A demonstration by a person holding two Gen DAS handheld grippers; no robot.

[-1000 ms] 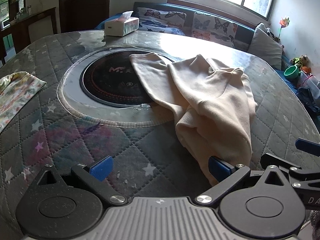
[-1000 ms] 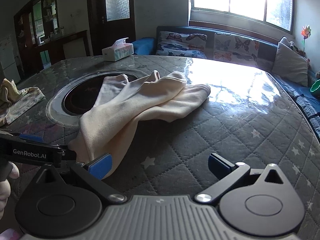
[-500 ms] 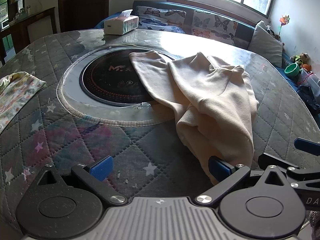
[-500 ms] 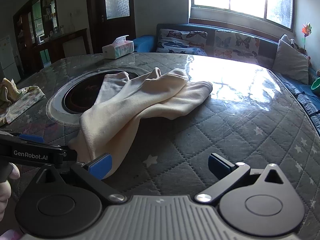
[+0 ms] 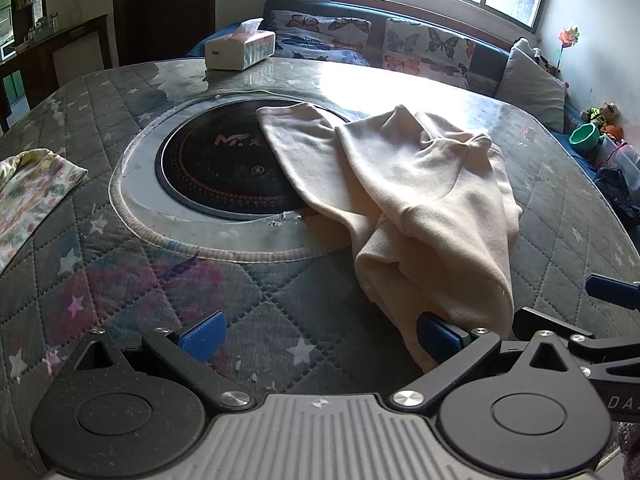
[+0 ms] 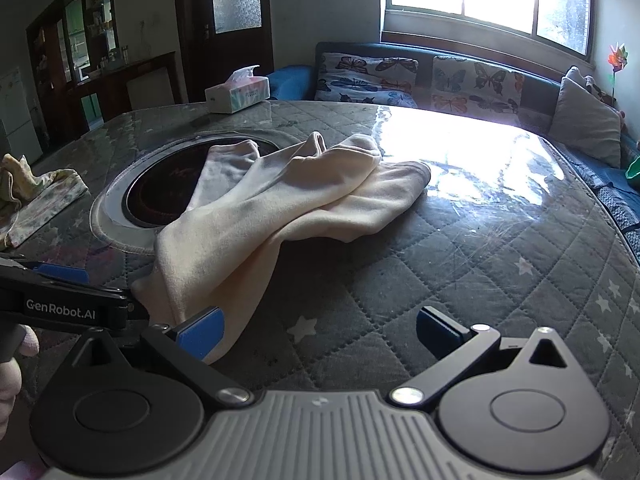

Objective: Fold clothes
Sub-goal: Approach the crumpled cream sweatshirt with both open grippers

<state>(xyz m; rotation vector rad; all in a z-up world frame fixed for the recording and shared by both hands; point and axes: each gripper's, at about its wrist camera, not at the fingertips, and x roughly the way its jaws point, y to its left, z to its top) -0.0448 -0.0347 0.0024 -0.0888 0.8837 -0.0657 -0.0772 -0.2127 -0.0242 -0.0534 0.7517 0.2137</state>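
Observation:
A cream garment (image 5: pixel 416 196) lies crumpled on the quilted round table (image 5: pixel 168 288), partly over the black hotplate (image 5: pixel 216 168). It also shows in the right wrist view (image 6: pixel 280 208). My left gripper (image 5: pixel 320 334) is open at the garment's near end, its right pad beside the cloth edge. My right gripper (image 6: pixel 320 332) is open, its left pad by the same near end. Each gripper shows at the edge of the other's view.
A floral cloth (image 5: pixel 28 196) lies at the table's left edge. A tissue box (image 5: pixel 240 50) stands at the far side. A sofa with butterfly cushions (image 5: pixel 424 46) runs behind the table under the window. The table's right part (image 6: pixel 500 240) is bare quilting.
Both grippers have backed away slightly and dropped a little; the garment has not moved and both stay open.

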